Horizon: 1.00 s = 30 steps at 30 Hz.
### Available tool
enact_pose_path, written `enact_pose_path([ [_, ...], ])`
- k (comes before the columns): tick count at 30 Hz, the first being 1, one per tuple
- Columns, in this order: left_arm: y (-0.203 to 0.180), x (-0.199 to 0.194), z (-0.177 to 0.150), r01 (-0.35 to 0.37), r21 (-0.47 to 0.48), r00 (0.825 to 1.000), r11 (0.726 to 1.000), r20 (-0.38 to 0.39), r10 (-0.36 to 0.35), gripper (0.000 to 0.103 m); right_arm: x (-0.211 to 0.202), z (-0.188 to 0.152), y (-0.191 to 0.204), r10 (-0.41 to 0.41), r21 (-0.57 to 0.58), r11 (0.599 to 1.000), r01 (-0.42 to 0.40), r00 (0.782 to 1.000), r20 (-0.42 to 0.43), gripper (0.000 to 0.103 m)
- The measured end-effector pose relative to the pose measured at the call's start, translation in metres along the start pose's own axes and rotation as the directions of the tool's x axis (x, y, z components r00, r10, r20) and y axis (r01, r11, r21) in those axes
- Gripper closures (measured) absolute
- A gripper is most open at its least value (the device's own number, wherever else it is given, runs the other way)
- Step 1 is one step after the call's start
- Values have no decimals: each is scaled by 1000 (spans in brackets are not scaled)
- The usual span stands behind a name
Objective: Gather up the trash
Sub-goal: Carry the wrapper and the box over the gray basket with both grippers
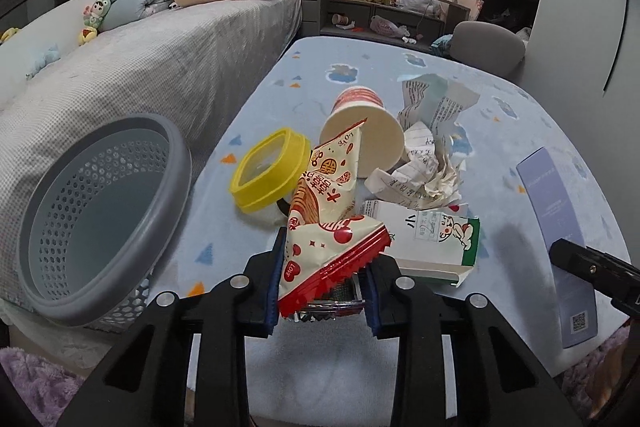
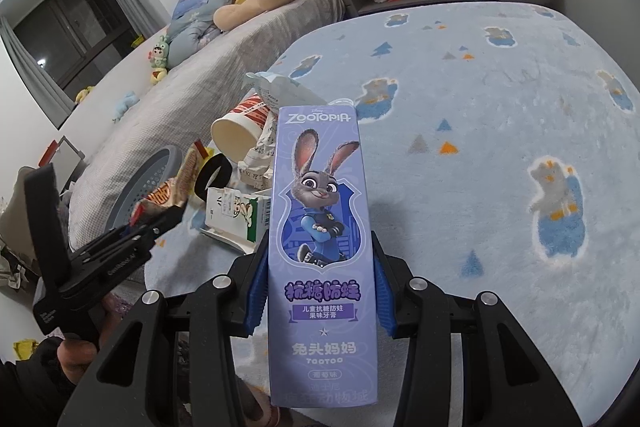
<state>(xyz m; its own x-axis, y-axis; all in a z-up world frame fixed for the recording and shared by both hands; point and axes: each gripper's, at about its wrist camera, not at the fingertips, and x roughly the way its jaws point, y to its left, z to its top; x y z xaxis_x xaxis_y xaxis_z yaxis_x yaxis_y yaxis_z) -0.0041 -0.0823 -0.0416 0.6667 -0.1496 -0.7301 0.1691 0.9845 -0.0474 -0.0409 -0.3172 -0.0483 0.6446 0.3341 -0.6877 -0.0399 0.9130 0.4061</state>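
Holding: left gripper (image 1: 324, 291) pinches red-and-cream snack wrapper (image 1: 328, 227); right gripper (image 2: 318, 291) clamps purple toothpaste box (image 2: 320, 227)
Left: grey perforated basket (image 1: 60, 291) looks empty; paper cup (image 1: 360, 131), milk carton (image 1: 432, 239) lie beside it

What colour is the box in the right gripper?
Purple toothpaste box, with a cartoon rabbit; clearest in the right wrist view.

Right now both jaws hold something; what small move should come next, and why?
Probably swing the left gripper toward the grey basket and drop the snack wrapper in. Its jaws are pinched on the wrapper, already lifted off the blanket, and the basket's open mouth lies just beside it. The right gripper grips the toothpaste box.
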Motion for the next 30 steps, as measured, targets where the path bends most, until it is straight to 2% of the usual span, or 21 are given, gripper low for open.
enact_pose_path([
  [7,10,-30,7,34,-11,998,999,52,-33,72,-1,4,16,-1,-8,1000,2,1000,14,60],
  [13,32,-43,13,5,-27,998,1000,61,-3,72,5,14,49,25,-54,998,-24,1000,17,60],
  [22,94,-53,25,-82,-78,993,994,73,88,72,40,34,118,106,-155,982,-108,994,-17,60],
  [30,150,-51,36,-164,-128,985,978,39,170,72,86,47,182,183,-226,954,-199,979,-91,60],
])
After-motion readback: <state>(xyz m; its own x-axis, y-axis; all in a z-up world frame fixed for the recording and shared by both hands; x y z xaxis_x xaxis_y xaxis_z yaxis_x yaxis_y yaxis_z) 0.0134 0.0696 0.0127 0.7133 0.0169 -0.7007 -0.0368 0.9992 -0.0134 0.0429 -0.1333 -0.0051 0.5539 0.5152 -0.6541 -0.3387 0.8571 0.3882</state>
